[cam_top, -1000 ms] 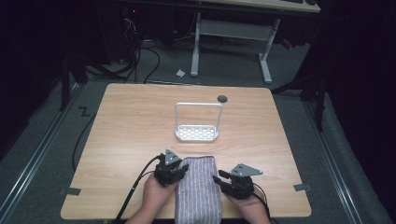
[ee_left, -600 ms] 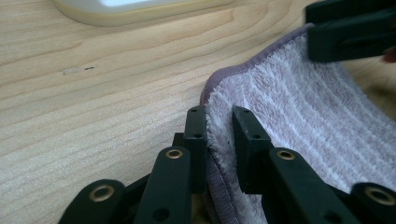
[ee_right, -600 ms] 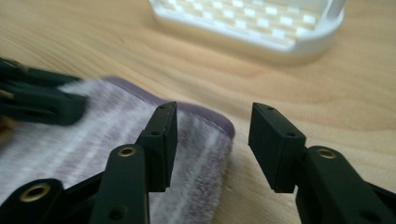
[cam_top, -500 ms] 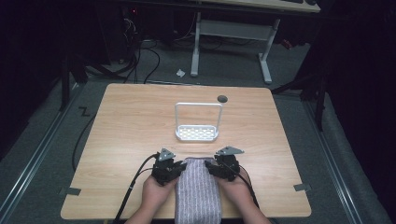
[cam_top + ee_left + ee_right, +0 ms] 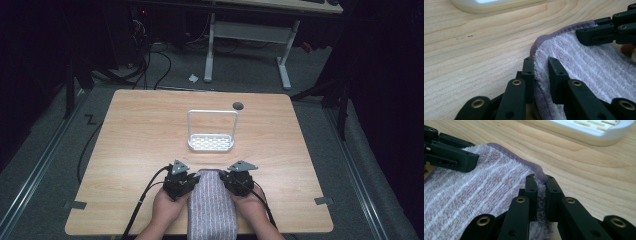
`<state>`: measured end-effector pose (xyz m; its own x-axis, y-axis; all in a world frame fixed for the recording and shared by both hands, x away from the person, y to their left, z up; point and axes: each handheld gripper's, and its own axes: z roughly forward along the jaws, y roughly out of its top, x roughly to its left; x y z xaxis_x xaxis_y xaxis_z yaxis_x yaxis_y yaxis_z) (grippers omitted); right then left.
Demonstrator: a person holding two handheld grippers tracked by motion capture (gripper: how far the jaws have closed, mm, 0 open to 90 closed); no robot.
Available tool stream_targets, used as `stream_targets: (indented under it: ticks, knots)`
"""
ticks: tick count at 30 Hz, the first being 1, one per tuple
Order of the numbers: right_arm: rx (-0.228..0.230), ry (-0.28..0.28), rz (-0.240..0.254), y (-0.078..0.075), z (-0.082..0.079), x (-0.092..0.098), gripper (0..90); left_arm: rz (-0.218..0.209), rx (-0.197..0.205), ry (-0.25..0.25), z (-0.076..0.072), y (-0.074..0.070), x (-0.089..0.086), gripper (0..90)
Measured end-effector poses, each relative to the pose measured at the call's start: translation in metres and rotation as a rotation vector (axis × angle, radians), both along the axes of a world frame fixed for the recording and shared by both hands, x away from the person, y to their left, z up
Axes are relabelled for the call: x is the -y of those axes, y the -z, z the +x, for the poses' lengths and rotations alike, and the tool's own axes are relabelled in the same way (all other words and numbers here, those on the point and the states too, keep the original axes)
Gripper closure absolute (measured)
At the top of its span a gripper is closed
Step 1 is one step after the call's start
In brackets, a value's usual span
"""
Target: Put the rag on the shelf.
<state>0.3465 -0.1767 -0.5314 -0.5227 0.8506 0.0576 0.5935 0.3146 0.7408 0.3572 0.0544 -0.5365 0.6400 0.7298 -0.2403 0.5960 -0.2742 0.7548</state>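
At the table's (image 5: 130, 145) near edge, the left gripper (image 5: 540, 75) and right gripper (image 5: 541, 191) each clamp a far corner of the striped towel (image 5: 212, 205).

Light is hitting the table (image 5: 150, 140) from above while the floor (image 5: 45, 150) around it is sitting nearly black. The high view is looking soft and grainy. Both gripper views are staying bright, blurring toward the white tray (image 5: 596, 130).
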Motion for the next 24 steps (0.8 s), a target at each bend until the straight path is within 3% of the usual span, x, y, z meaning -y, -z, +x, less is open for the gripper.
stream_targets:
  ticks: [2, 6, 15, 20, 24]
  knots:
    - [0.027, -0.008, 0.002, -0.002, -0.004, 0.002, 83.6, -0.016, -0.015, 0.009, 0.001, 0.0, -0.002, 78.2]
    - [0.032, -0.016, 0.017, -0.004, -0.008, 0.004, 83.5, -0.051, -0.039, 0.011, 0.002, 0.001, -0.005, 78.7]
    - [0.083, -0.022, 0.038, -0.01, -0.016, 0.001, 83.4, -0.096, 0.071, -0.011, -0.008, -0.004, -0.011, 79.1]
    - [0.131, -0.025, 0.062, -0.018, -0.02, 0.0, 83.4, -0.118, 0.095, -0.022, -0.012, -0.008, -0.015, 79.2]
    - [0.186, -0.023, 0.086, -0.028, -0.022, -0.005, 83.4, -0.127, 0.162, -0.044, -0.017, -0.02, -0.019, 79.3]
